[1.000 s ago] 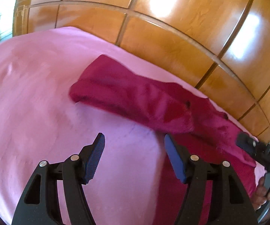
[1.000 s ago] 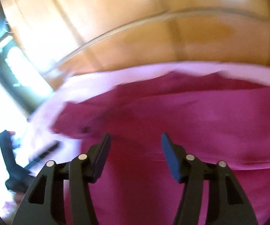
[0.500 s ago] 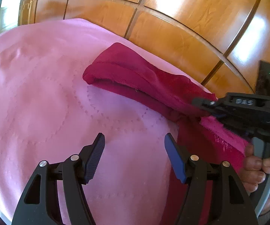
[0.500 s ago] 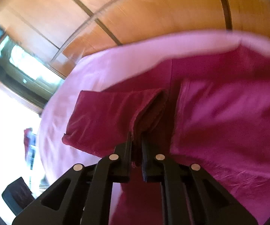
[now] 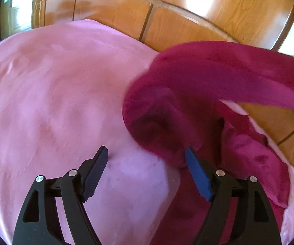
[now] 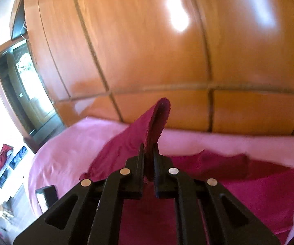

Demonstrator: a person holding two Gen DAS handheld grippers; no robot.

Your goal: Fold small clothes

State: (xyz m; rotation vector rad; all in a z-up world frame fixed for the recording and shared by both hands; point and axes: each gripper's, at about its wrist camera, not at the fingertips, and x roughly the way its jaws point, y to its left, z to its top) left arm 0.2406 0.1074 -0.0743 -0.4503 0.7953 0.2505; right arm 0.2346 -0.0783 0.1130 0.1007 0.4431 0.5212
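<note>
Compared with a second ago, our right gripper [image 6: 148,149] has closed on the edge of the dark red garment [image 5: 187,94] and has gone up with it: before, its jaws stood open over the flat cloth, now they are pressed together with a fold of the fabric between them, and this fold stands above the pink bed cover [image 5: 51,102] in front of the wooden wall panels [image 6: 147,40]. The rest of the garment lies on the cover, its long part now hanging in an arc and blurred in the left wrist view. Our left gripper [image 5: 147,159] has just been opening wider; its jaws are apart with nothing between them, only the right pad near the cloth. We see no container here.
</note>
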